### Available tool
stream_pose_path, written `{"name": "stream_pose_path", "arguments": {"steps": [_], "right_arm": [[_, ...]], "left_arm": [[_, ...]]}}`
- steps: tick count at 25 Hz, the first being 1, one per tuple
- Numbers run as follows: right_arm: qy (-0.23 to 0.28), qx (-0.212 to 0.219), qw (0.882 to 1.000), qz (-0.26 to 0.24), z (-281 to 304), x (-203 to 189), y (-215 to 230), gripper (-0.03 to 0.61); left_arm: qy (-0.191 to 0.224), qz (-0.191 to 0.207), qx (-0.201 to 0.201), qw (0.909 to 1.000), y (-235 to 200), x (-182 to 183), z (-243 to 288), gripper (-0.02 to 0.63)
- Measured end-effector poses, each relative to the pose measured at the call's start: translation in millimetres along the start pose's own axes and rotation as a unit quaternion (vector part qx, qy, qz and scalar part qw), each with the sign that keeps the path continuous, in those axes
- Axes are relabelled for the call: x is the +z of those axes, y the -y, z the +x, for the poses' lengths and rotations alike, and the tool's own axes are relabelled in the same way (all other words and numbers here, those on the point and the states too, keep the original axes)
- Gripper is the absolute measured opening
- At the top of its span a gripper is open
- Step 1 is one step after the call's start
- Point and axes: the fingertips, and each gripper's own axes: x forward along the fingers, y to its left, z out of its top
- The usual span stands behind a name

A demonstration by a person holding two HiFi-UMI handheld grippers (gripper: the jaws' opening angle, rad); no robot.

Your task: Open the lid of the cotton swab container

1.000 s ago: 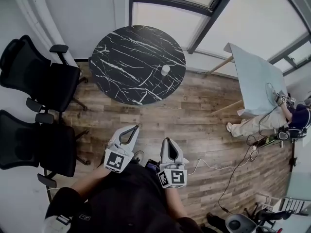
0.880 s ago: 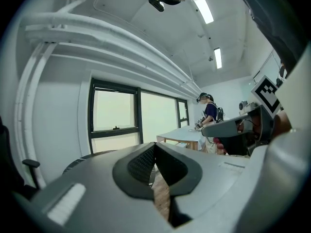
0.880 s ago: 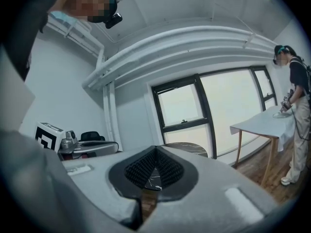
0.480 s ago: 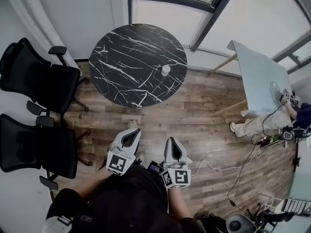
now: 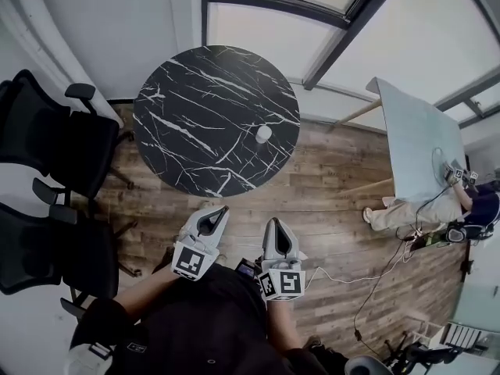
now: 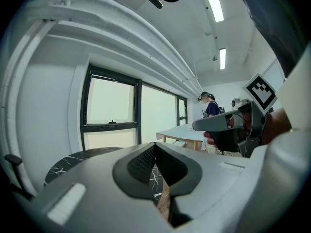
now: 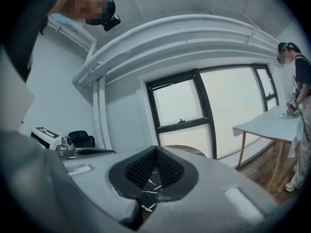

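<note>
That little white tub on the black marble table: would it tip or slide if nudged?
The white tub looks small and probably light, so a nudge would likely shift it. The marble table looks smooth, so the tub may slide rather than tip. It seems round, so if knocked over it could roll.

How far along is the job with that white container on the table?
Nothing looks done: the white container stands alone on the marble table. In hand: left gripper and right gripper, shut and empty, short of the table. Left: reaching and opening it.
</note>
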Motion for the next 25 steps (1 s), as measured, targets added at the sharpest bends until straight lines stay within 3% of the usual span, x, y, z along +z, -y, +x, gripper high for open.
{"name": "stream_pose_path", "arguments": {"steps": [13, 21, 25], "right_arm": [[-0.024, -0.026, 0.999, 0.001, 123.3, 14.6, 25.4, -0.002], [-0.038, -0.023, 0.999, 0.000, 168.1, 2.7, 42.2, -0.003], [-0.045, -0.010, 0.999, 0.000, 187.1, 0.4, 59.4, -0.003]], "left_arm": [[-0.023, -0.029, -0.029, 0.9989, -82.3, -16.5, 90.2, -0.003], [-0.058, -0.017, -0.028, 0.9978, -100.5, -46.8, 117.7, -0.005], [-0.068, -0.031, -0.021, 0.9970, -94.1, -65.0, 135.8, -0.003]]}}
